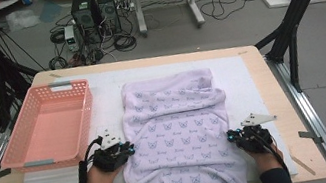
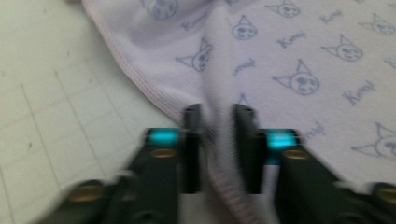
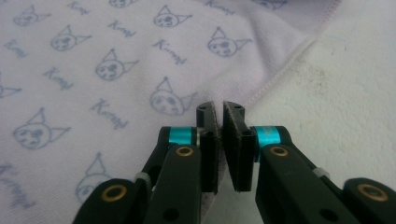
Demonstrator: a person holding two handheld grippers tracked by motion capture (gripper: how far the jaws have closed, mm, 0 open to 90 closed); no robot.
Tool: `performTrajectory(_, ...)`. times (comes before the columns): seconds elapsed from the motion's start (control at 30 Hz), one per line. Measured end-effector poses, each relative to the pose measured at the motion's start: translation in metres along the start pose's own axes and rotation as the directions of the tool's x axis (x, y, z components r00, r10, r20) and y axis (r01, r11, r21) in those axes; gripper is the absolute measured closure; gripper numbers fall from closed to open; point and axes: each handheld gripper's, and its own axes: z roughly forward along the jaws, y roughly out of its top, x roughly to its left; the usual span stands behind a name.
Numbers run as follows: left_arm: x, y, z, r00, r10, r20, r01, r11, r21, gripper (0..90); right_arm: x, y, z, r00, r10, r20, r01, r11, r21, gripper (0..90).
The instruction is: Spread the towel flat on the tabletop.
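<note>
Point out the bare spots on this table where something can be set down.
The pink basket stands with nothing in it. Bare white mat lies right of the lilac cloth, and more along the far edge behind it. A strip is free in front of the basket. The middle is crowded: the cloth, with the left gripper and right gripper at its edges.

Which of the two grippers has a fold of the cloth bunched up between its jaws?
The left gripper: a raised ridge of the lilac cloth runs between its jaws. The right gripper pinches just the flat hem at the cloth's opposite edge.
</note>
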Motion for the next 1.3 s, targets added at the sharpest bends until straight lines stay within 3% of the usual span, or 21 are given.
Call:
performTrajectory(0.03,0.001,0.003,0.001,0.9999,0.012,-0.007,-0.012,0.9999,0.01,86.0,-0.002,0.001,0.002,1.0,-0.009,0.003,0.009,1.0,-0.006,86.2)
performTrajectory(0.13,0.009,0.012,0.01,0.998,-0.05,-0.039,0.05,0.9988,-0.007,86.4,-0.007,0.007,0.01,0.9985,-0.02,0.05,0.021,0.999,-0.029,86.4)
performTrajectory(0.27,0.025,0.024,0.019,0.9942,-0.066,-0.086,0.064,0.9977,-0.021,86.4,-0.013,0.017,0.022,0.9946,-0.021,0.102,0.025,0.999,-0.039,86.4)
performTrajectory(0.4,0.033,0.031,0.028,0.993,-0.047,-0.108,0.04,0.9971,-0.065,86.3,-0.021,0.029,0.031,0.9861,-0.02,0.165,0.029,0.998,-0.056,86.3)
performTrajectory(0.5,0.036,0.031,0.031,0.9903,-0.115,-0.078,0.106,0.9881,-0.112,85.5,-0.026,0.032,0.034,0.9852,0.022,0.17,-0.009,0.997,-0.078,86.1)
performTrajectory(0.53,0.035,0.031,0.029,0.9904,-0.12,-0.069,0.111,0.9868,-0.118,81.4,-0.027,0.032,0.034,0.9854,0.039,0.166,-0.025,0.996,-0.084,85.1)
performTrajectory(0.57,0.033,0.03,0.027,0.9919,-0.119,-0.045,0.112,0.9845,-0.135,69.3,-0.027,0.032,0.034,0.9857,0.036,0.164,-0.021,0.996,-0.091,82.7)
performTrajectory(0.6,0.031,0.029,0.024,0.9938,-0.108,-0.025,0.103,0.9846,-0.141,59.3,-0.027,0.031,0.031,0.9889,0.047,0.141,-0.032,0.994,-0.109,76.1)
performTrajectory(0.63,0.028,0.027,0.02,0.9973,-0.073,-0.002,0.072,0.9844,-0.16,56.9,-0.027,0.03,0.028,0.9915,0.047,0.122,-0.032,0.993,-0.117,67.7)
performTrajectory(0.7,0.023,0.023,0.013,0.9986,-0.032,0.043,0.039,0.981,-0.19,47.7,-0.027,0.025,0.022,0.9964,0.036,0.076,-0.025,0.989,-0.148,54.8)
performTrajectory(0.8,0.019,0.015,0.005,0.9938,0.017,0.11,0.007,0.9765,-0.216,38.9,-0.029,0.016,0.011,0.9999,-0.006,0.013,0.008,0.988,-0.157,41.0)
performTrajectory(0.93,0.019,0.002,-0.003,0.9838,0.034,0.176,0.005,0.9768,-0.214,31.2,-0.029,0.001,-0.005,0.9951,-0.068,-0.073,0.053,0.982,-0.184,29.0)
performTrajectory(1.1,0.019,-0.005,-0.014,0.9871,0.024,0.158,0.004,0.985,-0.172,34.6,-0.025,-0.014,-0.018,0.983,-0.108,-0.149,0.082,0.982,-0.168,28.8)
performTrajectory(1.2,0.018,-0.011,-0.019,0.9922,0.016,0.123,0.001,0.9903,-0.139,36.1,-0.02,-0.017,-0.022,0.9825,-0.11,-0.151,0.084,0.982,-0.169,35.8)
performTrajectory(1.3,0.016,-0.015,-0.022,0.9934,0.012,0.114,-0.001,0.9948,-0.101,39.0,-0.014,-0.018,-0.021,0.9815,-0.126,-0.144,0.107,0.986,-0.131,44.0)
